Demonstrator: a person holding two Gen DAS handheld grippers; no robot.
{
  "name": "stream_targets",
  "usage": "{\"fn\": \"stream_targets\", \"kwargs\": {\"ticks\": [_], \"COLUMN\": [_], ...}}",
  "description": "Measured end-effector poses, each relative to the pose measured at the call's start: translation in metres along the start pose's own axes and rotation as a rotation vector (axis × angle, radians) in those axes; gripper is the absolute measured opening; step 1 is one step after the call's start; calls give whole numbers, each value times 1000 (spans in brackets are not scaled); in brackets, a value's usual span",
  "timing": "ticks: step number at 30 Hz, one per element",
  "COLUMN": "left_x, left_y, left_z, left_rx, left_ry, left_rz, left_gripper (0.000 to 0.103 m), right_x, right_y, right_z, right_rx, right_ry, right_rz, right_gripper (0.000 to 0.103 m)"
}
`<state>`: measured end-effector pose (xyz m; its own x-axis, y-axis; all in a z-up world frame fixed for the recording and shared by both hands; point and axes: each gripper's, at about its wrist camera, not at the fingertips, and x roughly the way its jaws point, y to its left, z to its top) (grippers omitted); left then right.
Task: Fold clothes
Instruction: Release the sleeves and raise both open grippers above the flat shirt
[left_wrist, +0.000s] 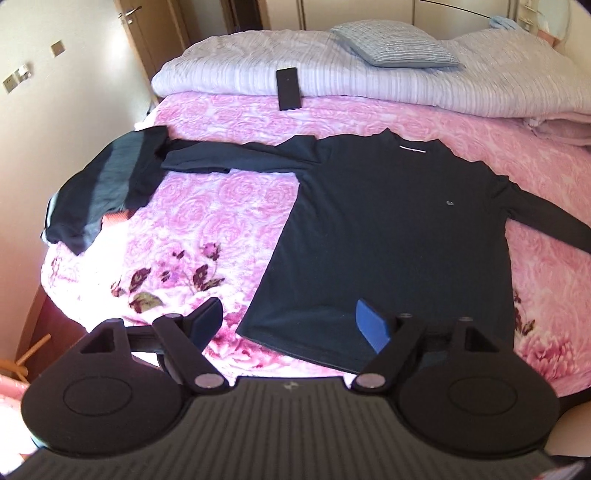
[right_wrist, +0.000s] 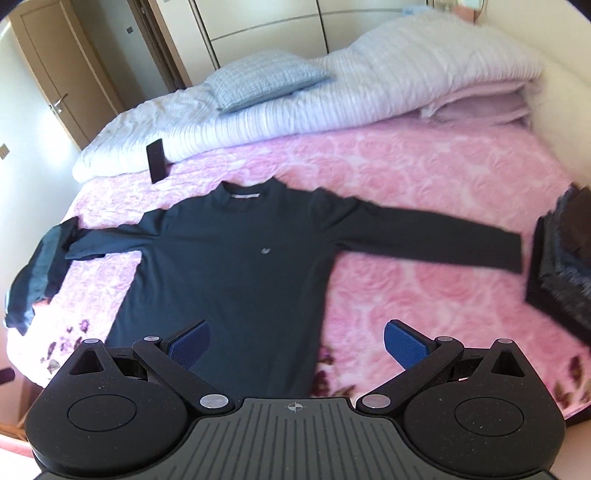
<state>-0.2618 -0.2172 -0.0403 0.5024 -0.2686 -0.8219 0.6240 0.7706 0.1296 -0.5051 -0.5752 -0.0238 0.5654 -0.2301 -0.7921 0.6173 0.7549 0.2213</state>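
Note:
A dark long-sleeved shirt (left_wrist: 391, 229) lies flat, front up, on the pink floral bedspread (left_wrist: 221, 206), both sleeves spread out sideways. It also shows in the right wrist view (right_wrist: 229, 266). My left gripper (left_wrist: 290, 326) is open and empty, hovering above the shirt's lower left hem corner. My right gripper (right_wrist: 297, 345) is open and empty, above the shirt's lower right hem. A second dark garment with a grey stripe (left_wrist: 107, 184) lies crumpled at the bed's left edge, touching the left sleeve end; it shows in the right wrist view (right_wrist: 37, 273) too.
A folded white quilt (left_wrist: 369, 85) with a blue-grey pillow (left_wrist: 395, 44) lies at the head of the bed. A black phone (left_wrist: 288, 88) leans on the quilt. A stack of dark folded clothes (right_wrist: 565, 258) sits at the right. A door (right_wrist: 55, 74) stands at the left.

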Motion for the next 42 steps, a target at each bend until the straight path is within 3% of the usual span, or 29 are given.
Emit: {"fn": "stream_targets", "kwargs": {"ticks": [7, 14, 27, 42], "left_x": [5, 13, 10, -17], "left_y": [-2, 1, -4, 13], "left_z": [29, 38, -9, -32], "left_rx": [83, 154, 114, 70], "left_ry": [-70, -94, -47, -37], "left_rz": [-76, -117, -129, -44], "left_gripper": [76, 76, 76, 76], "right_x": [-18, -15, -15, -10], "right_y": [18, 55, 58, 64], "right_z": [-10, -14, -33, -43], "right_rx": [-13, -39, -37, -52], "right_ry": [-44, 7, 32, 46], "right_rz": [-93, -163, -137, -62], "right_gripper": [103, 103, 103, 103]}}
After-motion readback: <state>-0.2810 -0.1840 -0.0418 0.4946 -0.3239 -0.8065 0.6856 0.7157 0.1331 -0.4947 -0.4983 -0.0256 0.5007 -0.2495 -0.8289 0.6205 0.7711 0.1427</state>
